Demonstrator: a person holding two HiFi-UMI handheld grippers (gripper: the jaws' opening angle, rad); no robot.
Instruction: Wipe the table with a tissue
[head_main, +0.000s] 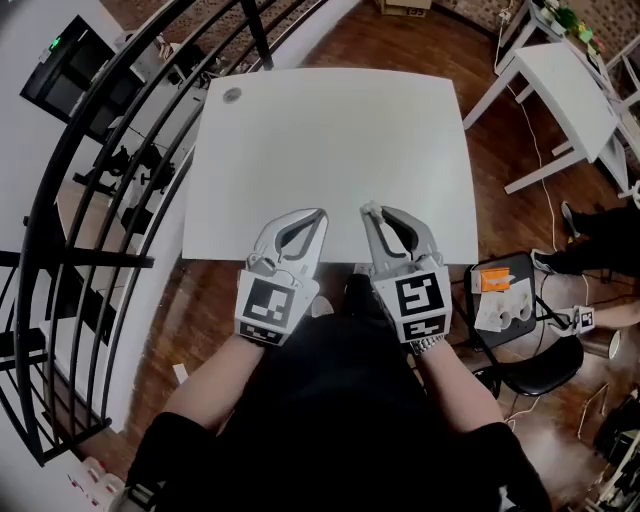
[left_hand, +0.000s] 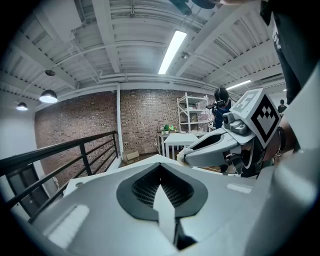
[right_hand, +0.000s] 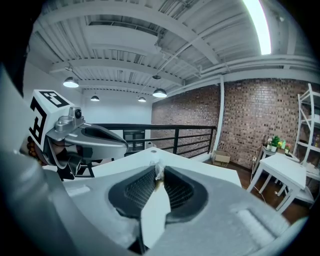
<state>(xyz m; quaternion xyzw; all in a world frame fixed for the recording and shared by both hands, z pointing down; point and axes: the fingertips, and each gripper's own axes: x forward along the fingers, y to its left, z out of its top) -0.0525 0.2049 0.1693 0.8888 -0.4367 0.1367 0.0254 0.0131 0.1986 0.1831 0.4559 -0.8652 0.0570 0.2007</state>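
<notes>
Over the white table (head_main: 330, 130): left gripper (head_main: 316, 216) empty, right gripper (head_main: 373, 212) pinching tissue.
Head view: both hang side by side above the near edge, with a black railing (head_main: 95, 259) to the left and a 2nd table (head_main: 560, 90) to the right. Left gripper view: jaws pressed together, nothing between them. Right gripper view: only here is the tissue scrap (right_hand: 159, 171) plain, clenched at the jaw tips; a brick wall (right_hand: 260, 120) stands behind.

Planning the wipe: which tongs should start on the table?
Right. The right tongs are shut on a tissue scrap at the near edge of the table; the left tongs are shut, empty.
</notes>
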